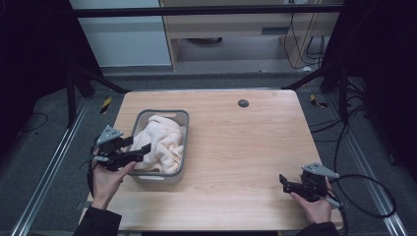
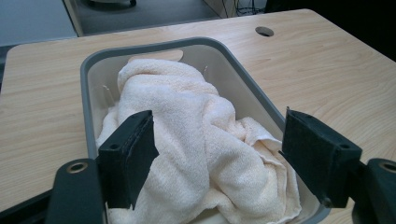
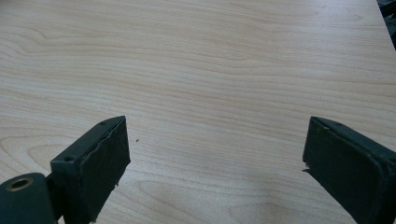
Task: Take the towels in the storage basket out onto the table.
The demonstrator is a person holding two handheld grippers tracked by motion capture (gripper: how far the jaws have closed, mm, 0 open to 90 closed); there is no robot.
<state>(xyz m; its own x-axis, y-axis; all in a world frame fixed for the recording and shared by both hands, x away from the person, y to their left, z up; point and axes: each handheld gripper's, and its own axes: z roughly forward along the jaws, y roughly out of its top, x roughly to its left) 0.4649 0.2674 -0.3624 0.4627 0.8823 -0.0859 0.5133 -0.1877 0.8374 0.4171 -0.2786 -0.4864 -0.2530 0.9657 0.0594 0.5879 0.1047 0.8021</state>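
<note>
A cream towel lies crumpled in a grey plastic bin on the left half of the wooden table. My left gripper hovers at the bin's near-left corner, pointing in over the towel. In the left gripper view its jaws stand wide apart above the towel. Neither pad touches the cloth or the bin's rim, so the left gripper is open. My right gripper rests near the table's front right corner. It is open over bare wood.
A dark round cable hole sits at the back middle of the table, also seen beyond the bin. Cables trail off the right side of the table onto the floor. Dark frame legs stand at both back corners.
</note>
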